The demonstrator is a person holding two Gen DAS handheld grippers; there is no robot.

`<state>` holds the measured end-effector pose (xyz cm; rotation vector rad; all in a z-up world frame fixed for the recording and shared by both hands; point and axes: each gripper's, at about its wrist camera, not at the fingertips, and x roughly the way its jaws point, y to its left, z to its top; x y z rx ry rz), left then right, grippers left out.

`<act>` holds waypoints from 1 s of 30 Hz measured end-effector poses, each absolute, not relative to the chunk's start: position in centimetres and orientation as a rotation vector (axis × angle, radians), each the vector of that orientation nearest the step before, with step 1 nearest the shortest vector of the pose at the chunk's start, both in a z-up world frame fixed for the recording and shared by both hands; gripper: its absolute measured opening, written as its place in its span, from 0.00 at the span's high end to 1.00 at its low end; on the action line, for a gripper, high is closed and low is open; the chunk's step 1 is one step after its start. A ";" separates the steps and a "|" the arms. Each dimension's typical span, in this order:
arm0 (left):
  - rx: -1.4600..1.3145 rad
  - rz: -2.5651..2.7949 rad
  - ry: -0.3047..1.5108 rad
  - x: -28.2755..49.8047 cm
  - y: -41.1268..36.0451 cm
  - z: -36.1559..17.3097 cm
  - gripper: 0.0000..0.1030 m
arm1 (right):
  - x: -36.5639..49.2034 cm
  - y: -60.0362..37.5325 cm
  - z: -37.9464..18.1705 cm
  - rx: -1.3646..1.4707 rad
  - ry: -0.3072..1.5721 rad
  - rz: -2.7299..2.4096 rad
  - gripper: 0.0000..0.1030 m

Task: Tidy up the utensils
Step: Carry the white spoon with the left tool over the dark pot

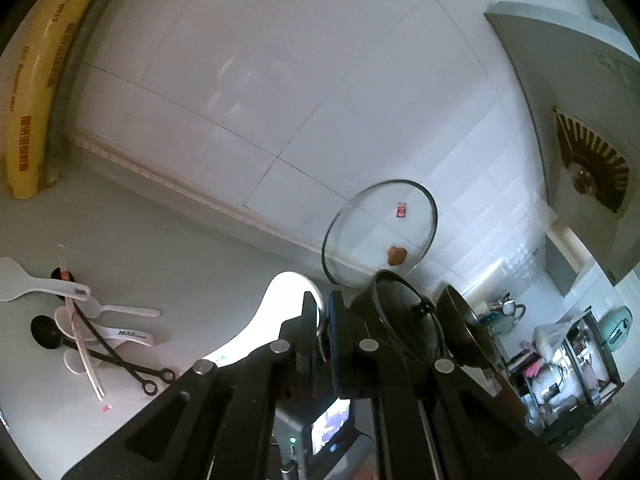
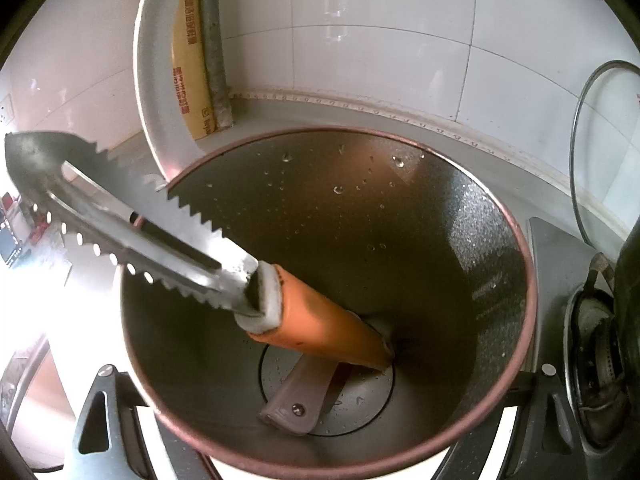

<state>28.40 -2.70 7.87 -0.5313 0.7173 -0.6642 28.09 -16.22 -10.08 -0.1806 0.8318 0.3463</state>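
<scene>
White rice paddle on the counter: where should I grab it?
The white rice paddle lies flat on the counter. Grip its narrow handle, not the wide scoop, coming down from above with the jaws straddling it. Its handle end crosses the chopsticks, so grip short of them.

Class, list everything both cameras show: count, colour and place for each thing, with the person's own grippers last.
pot: one, dark, copper rim, between the right gripper's fingers
serrated tool: one, steel, orange handle, standing in the pot
grey handle: one, on the pot's bottom
spoons: several, white and black, heaped on the counter
chopsticks: one pair, pale, across the spoons
glass lid: one, clear, leaning at the counter's back
yellow roll: one, in the corner
burner: one, dark, right of the pot
left gripper: black, shut, nothing held
right gripper: black, astride the pot, grip unclear
</scene>
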 end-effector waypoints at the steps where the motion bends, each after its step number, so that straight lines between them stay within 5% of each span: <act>1: -0.529 -0.671 0.714 28.3 -2.9 8.0 0.95 | 28.1 -16.2 -10.1 -0.181 0.832 0.347 0.13; 12: -0.489 -0.719 0.642 27.7 -3.7 10.3 0.95 | 28.1 -16.2 -10.1 -0.182 0.832 0.346 0.13; 30: -0.582 -0.572 1.034 31.7 -4.4 -0.3 0.95 | 28.2 -16.1 -10.2 -0.181 0.832 0.349 0.13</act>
